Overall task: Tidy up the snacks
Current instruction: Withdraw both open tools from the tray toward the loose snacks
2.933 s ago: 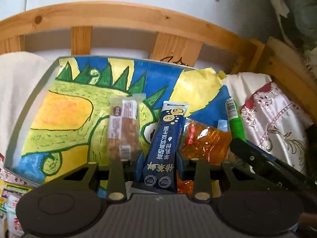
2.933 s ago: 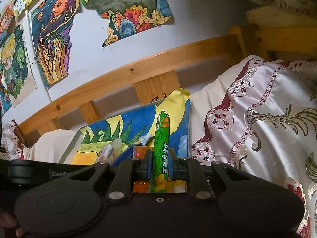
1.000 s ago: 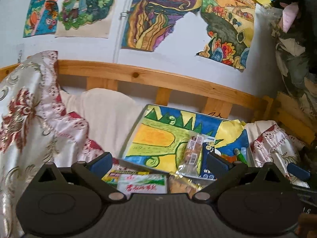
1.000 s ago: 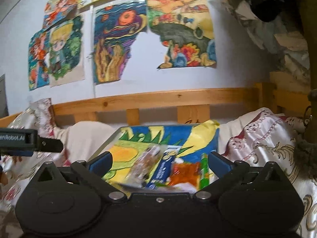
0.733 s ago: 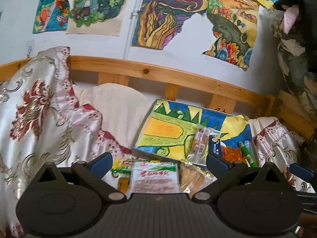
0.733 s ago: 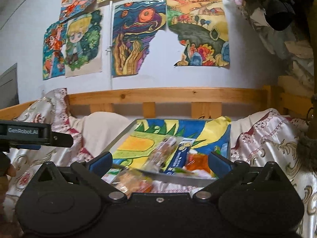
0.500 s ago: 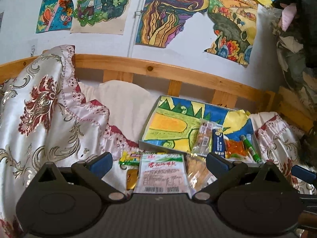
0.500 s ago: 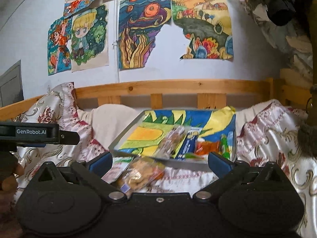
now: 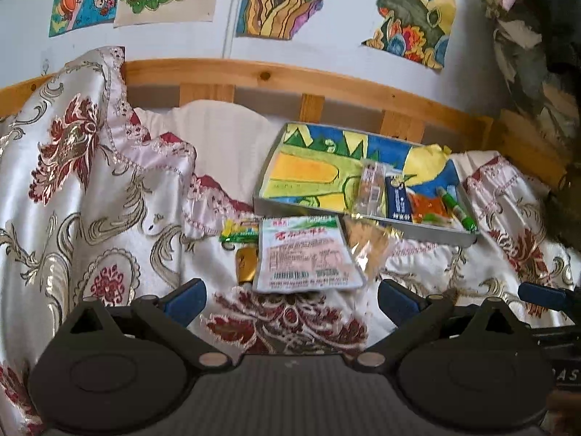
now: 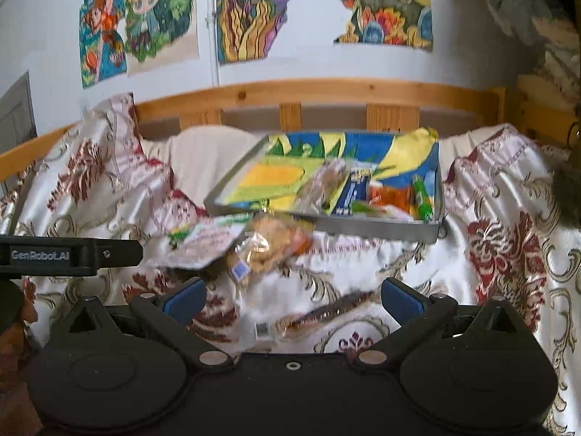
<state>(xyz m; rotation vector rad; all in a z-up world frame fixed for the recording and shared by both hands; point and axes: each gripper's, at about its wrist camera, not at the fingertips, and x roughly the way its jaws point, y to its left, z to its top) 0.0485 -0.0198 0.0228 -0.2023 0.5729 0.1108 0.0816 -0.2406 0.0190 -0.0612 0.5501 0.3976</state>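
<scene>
i count four snacks lined up in the tray (image 9: 276, 206); the white packet (image 9: 305, 254) and maybe three more wait on the bedspread (image 9: 109, 196). my left gripper (image 9: 290, 299) and right gripper (image 10: 292, 299) gape wide, both empty.

Pretty clearly a home bedroom: wooden bed frame (image 9: 326, 80), shiny floral bedspread (image 9: 90, 189), and colourful hand-painted drawings (image 10: 254, 11) stuck all over the wall.

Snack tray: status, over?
Left gripper open, empty. Right gripper open, empty. Tray holds four snacks; white packet and others on bedspread. Nothing blocking.
</scene>
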